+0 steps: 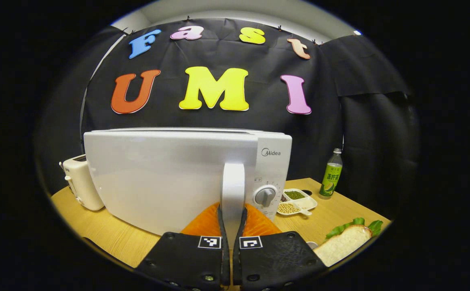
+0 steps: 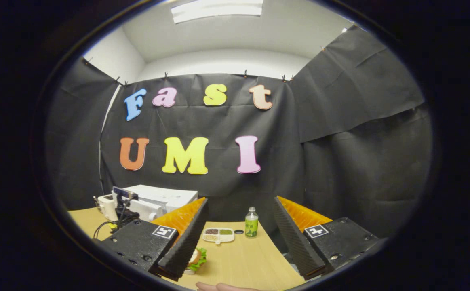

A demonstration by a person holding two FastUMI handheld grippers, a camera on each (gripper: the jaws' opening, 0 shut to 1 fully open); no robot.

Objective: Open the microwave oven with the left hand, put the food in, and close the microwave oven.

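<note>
Left gripper view: left gripper (image 1: 232,214) clamped on the vertical white door handle (image 1: 233,190) of the microwave oven (image 1: 170,178), both fingers pressing its sides. Door looks swung slightly out from the body. Control dial (image 1: 264,196) just right of the handle. Toaster (image 1: 82,182) stands at the oven's far left on the wooden counter (image 1: 331,214). Right of the oven: divided dish of beans (image 1: 296,201), then a green bottle (image 1: 331,173) farther back. Sandwich with lettuce (image 1: 346,238) near the lower right edge, apart from the oven.

Right gripper view: right gripper (image 2: 239,238) held above the counter, fingers spread wide, nothing between them. Sandwich sits just below and beside its left finger (image 2: 184,242), on a small white plate. Oven seen at far left. A fingertip (image 2: 218,287) shows at the bottom edge.
</note>
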